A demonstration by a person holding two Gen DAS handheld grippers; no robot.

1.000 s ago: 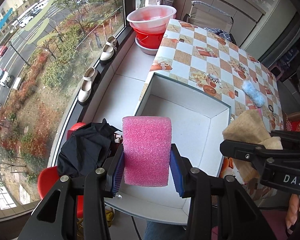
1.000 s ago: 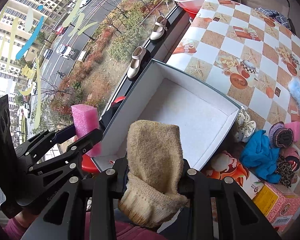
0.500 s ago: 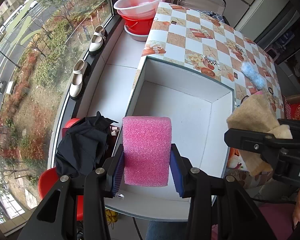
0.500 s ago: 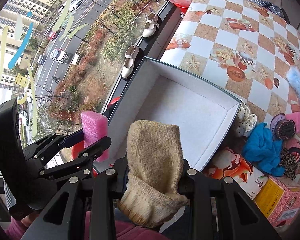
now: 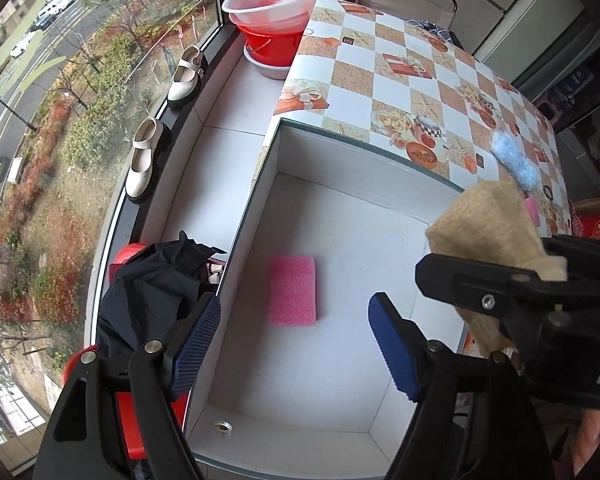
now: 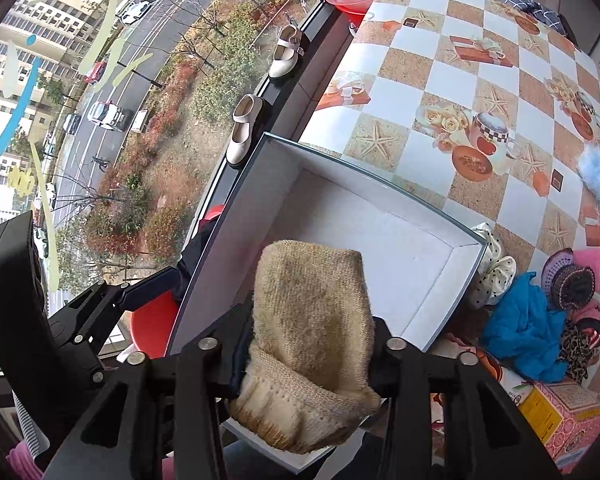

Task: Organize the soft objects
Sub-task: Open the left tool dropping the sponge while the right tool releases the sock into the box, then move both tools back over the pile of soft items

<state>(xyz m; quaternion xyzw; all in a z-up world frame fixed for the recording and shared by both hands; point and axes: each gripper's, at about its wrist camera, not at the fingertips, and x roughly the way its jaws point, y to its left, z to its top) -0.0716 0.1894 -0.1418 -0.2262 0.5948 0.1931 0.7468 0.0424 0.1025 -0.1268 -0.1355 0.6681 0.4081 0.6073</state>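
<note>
A pink sponge (image 5: 293,291) lies flat on the floor of the open white box (image 5: 360,152) on the checkered table. My left gripper (image 5: 296,344) hangs open and empty above the box, just nearer than the sponge. My right gripper (image 6: 310,344) is shut on a beige knitted sock (image 6: 312,320), held over the box's near right side; the sock also shows in the left wrist view (image 5: 496,228). The box (image 6: 452,248) hides the sponge in the right wrist view.
A pile of soft things lies right of the box: blue cloth (image 6: 520,328), dotted scrunchie (image 6: 494,276), knitted hat (image 6: 568,280), fluffy blue piece (image 5: 516,160). Basins (image 5: 278,8) and shoes (image 5: 144,160) stand on the window ledge. A black garment (image 5: 152,292) lies left of the box.
My left gripper has opened and the pink sponge has dropped onto the box floor. The right gripper still holds the sock, now closer over the box.
</note>
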